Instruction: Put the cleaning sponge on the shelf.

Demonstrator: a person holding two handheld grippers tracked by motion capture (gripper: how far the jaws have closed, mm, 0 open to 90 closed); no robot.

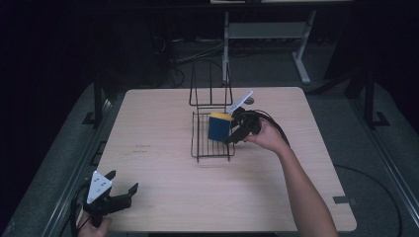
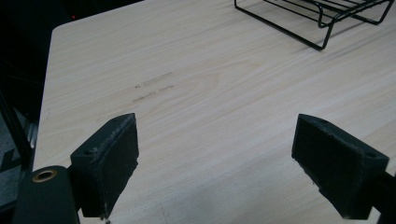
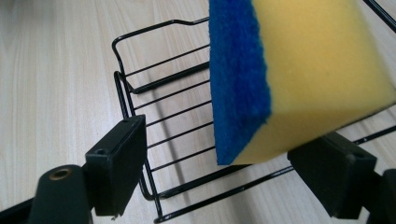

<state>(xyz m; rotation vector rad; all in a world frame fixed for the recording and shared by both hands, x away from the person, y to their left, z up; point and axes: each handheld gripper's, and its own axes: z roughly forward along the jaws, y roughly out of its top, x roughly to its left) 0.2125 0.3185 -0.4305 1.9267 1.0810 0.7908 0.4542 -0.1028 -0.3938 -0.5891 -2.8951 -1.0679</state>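
Here, the right gripper [image 3: 219,177] is hovering at a black wire rack [image 1: 211,133] mid-table, jaws spread wide, with a yellow-and-blue sponge [image 3: 289,74] resting against one jaw, ungripped. The sponge is tilting and may be tipping over. The left gripper [image 1: 121,190] is idling wide open over the pale wooden table [image 1: 148,123]. A dark room is surrounding everything.

The high view looks forward and down over the whole table [image 1: 163,197]. The left gripper view sits low at the table's seven o'clock corner, facing toward two o'clock, catching the wire rack [image 2: 322,18] far off. The right gripper view looks at that rack [image 3: 154,116] from close.
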